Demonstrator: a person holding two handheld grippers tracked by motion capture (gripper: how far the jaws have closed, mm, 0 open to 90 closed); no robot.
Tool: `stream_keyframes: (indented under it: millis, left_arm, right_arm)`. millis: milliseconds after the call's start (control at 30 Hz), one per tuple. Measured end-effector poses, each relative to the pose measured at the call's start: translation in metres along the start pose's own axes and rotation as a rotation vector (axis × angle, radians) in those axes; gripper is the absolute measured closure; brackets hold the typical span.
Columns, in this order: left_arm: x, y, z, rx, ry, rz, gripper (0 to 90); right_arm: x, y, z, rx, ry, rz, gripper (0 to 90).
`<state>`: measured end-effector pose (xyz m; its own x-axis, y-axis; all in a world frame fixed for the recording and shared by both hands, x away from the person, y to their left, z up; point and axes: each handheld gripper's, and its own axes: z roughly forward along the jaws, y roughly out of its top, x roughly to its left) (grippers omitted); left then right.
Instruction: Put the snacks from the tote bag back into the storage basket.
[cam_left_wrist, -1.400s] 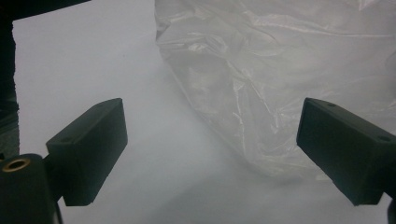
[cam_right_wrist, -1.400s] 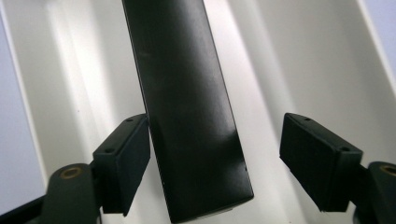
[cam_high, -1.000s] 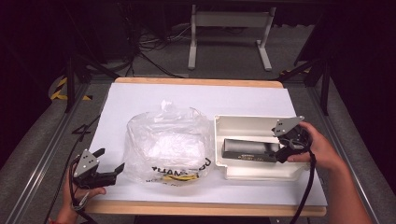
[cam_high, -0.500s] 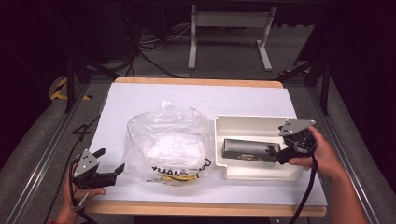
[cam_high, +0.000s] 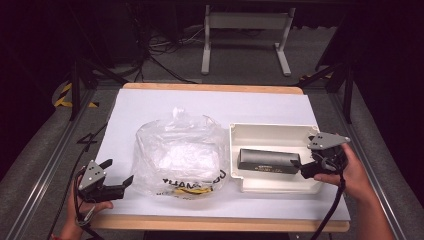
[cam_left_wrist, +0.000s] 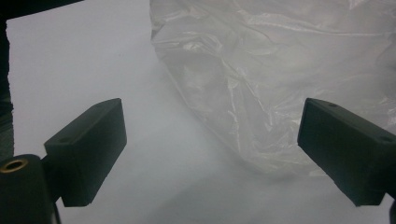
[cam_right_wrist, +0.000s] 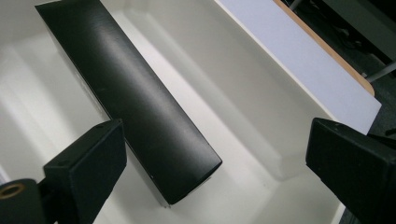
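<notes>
On the white tabletop (cam_high: 165, 107) in a dark room, my left hand-held gripper (cam_high: 121, 183) waits, jaws apart, beside the crumpled clear plastic bag (cam_high: 180, 155). My right hand-held gripper (cam_high: 296, 167), jaws apart, has drawn back slightly from the long black box (cam_high: 265, 161) lying in the shallow white tray (cam_high: 270, 131); I judge it released.

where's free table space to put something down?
Free: the far strip of the table behind the plastic bag and white tray, plus the left margin beside the bag. Crowded: the middle, where bag and tray sit close together.
</notes>
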<state>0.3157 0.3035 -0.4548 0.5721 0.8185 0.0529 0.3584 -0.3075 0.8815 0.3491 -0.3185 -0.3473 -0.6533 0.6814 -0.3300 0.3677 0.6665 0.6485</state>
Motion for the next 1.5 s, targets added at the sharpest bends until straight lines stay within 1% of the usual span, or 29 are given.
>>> stream_keyframes:
  millis: [33,67,100,167,200,333,400,433,500,633,733,767,833,933,1000,1067,1200,1233,1300,1367,1500]
  left_arm:
    - [0.000,0.000,0.000,0.001,0.000,0.000,9.1]
    - [0.000,0.000,0.000,0.002,-0.002,0.001,9.0]
    - [0.000,0.000,0.000,0.003,-0.002,0.000,9.1]
    - [0.000,0.000,0.000,0.002,-0.004,0.000,9.0]
    - [-0.001,0.000,0.000,0.003,-0.005,-0.002,9.0]
    - [0.000,0.000,0.001,0.006,-0.006,0.000,9.0]
    - [-0.001,0.000,0.001,0.007,-0.005,0.000,9.0]
    - [-0.001,0.000,0.001,0.007,-0.006,0.000,9.0]
    - [-0.001,0.000,0.001,0.007,-0.006,-0.001,9.0]
    - [0.000,0.000,0.001,0.012,-0.007,0.000,8.9]
    - [0.000,0.000,0.001,0.012,-0.008,-0.001,8.9]
    - [0.000,0.000,0.001,0.011,-0.009,-0.001,8.9]
    - [0.000,-0.001,0.001,0.014,-0.009,-0.001,8.8]
    - [0.000,-0.001,0.001,0.016,-0.012,0.001,8.8]
    - [0.000,-0.001,0.001,0.016,-0.011,-0.001,8.8]
    - [0.000,-0.001,0.001,0.016,-0.010,-0.001,8.8]
    - [-0.001,-0.001,0.001,0.016,-0.010,-0.001,8.7]
    - [-0.001,-0.001,0.001,0.015,-0.010,0.000,8.7]
    - [0.000,-0.001,0.001,0.013,-0.010,-0.002,8.7]
    - [0.000,-0.001,0.001,0.014,-0.010,-0.001,8.7]
    - [0.000,-0.001,0.001,0.016,-0.012,0.001,8.7]
  right_arm:
    - [0.001,-0.001,-0.001,0.004,-0.006,-0.004,5.9]
    - [0.002,-0.002,-0.001,0.005,-0.020,-0.005,5.9]
    - [0.003,-0.004,-0.001,0.019,-0.040,-0.004,5.9]
    - [0.003,-0.005,-0.002,0.020,-0.049,-0.001,5.8]
    - [0.003,-0.007,-0.003,0.009,-0.063,0.009,5.4]
    - [0.004,-0.013,-0.008,-0.014,-0.073,0.029,5.0]
    - [0.004,-0.017,-0.011,-0.014,-0.068,0.036,5.0]
    - [0.004,-0.018,-0.011,-0.017,-0.076,0.041,5.0]
    - [0.003,-0.023,-0.013,-0.019,-0.078,0.064,5.0]
    - [0.003,-0.031,-0.015,-0.027,-0.080,0.085,5.0]
    - [0.004,-0.036,-0.018,-0.037,-0.081,0.110,5.0]
    - [0.004,-0.036,-0.018,-0.037,-0.081,0.110,5.0]
    - [0.004,-0.042,-0.020,-0.045,-0.082,0.135,5.0]
    - [0.004,-0.047,-0.021,-0.043,-0.087,0.147,5.0]
    - [0.004,-0.049,-0.021,-0.045,-0.080,0.149,5.0]
    - [0.005,-0.055,-0.022,-0.046,-0.087,0.167,5.0]
    - [0.006,-0.059,-0.021,-0.043,-0.085,0.180,4.9]
    - [0.007,-0.063,-0.020,-0.037,-0.081,0.190,4.7]
    - [0.008,-0.065,-0.019,-0.037,-0.085,0.196,4.7]
    - [0.008,-0.068,-0.019,-0.038,-0.080,0.199,4.7]
    - [0.010,-0.074,-0.018,-0.054,-0.084,0.206,4.7]
